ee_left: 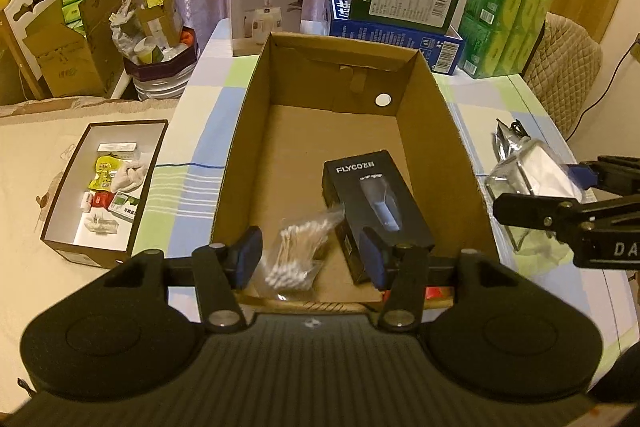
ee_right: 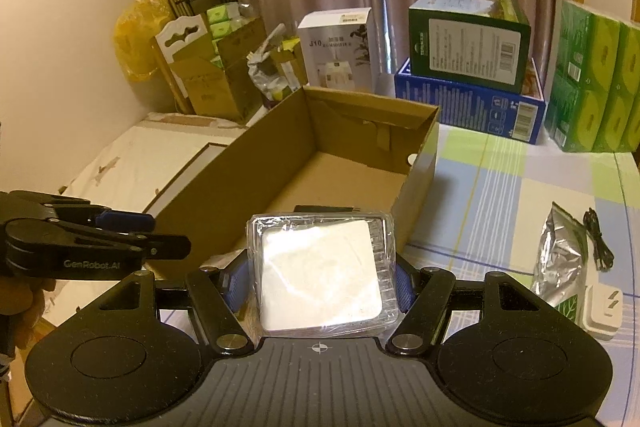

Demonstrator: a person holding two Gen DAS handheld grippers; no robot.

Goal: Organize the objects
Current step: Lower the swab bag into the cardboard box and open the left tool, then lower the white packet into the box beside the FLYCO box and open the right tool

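Cardboard dominates my two wrist views, read left to right. Farthest left in the left wrist view, a shallow white-lined box (ee_left: 105, 191) sits on a cream cloth, holding small packets and a crumpled white glove. Just right of it, on the pastel checked tablecloth (ee_left: 188, 183), stands the long open cardboard box (ee_left: 460, 147) with matte brown walls and a round hole in its far end. Inside, near the front, lie a crinkled clear bag of cotton swabs (ee_left: 296, 247) and, touching its right edge, a glossy black rectangular FLYCO box (ee_left: 376, 203) laid at an angle. My left gripper (ee_left: 312, 257) hangs over the box's near end, blue-padded jaws apart with nothing between them, the swab bag showing in the gap.

To the right, outside the box wall, my right gripper (ee_right: 320, 283) is clamped on a square clear plastic pack (ee_right: 324, 275) with a flat white insert; the pack is shiny and ridged at its edges, and it is held above the table beside the box's near right corner. Further right on the tablecloth lie a creased silver foil pouch (ee_right: 560, 267), a coiled black cable (ee_right: 598, 247) just beside it and a smooth white plug adapter (ee_right: 602, 311) at the pouch's lower end. At the table's far edge stand a white humidifier carton (ee_right: 340, 51), stacked green and blue cartons (ee_right: 472, 75) and green wrapped tissue packs (ee_right: 596, 79).
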